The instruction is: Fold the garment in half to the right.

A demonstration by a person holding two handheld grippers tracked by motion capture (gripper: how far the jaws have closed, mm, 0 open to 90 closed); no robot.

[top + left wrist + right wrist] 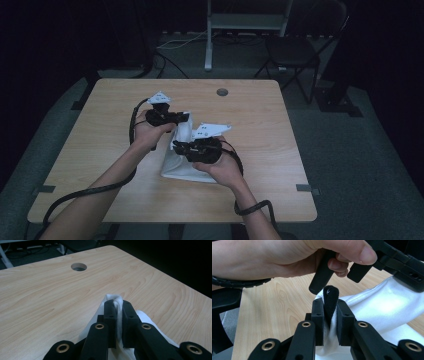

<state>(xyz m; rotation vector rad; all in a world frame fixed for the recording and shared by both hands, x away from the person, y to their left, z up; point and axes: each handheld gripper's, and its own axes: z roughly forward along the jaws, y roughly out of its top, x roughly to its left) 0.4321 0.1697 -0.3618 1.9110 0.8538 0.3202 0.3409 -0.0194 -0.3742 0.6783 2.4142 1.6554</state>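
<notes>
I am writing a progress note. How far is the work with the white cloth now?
Done: both grippers have hold of the white cloth. The left gripper is shut on a white fold, and the right gripper is shut on an edge with a black strip. In hand: the cloth is lifted between them while its lower part rests on the wooden table. Left: probably laying it flat or folding it; it remains bunched.

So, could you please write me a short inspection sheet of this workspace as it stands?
Surface: wooden table, round hole near its far edge.
Job's things: white cloth, partly lifted, pinched at two places.
Clutter: nothing seen.
Grippers: left gripper shut on the cloth; right gripper shut on a dark-trimmed fold of it.
Cables: black cable trails along the left forearm.
Surroundings: folding chair and a metal stand on the dim floor beyond.
</notes>
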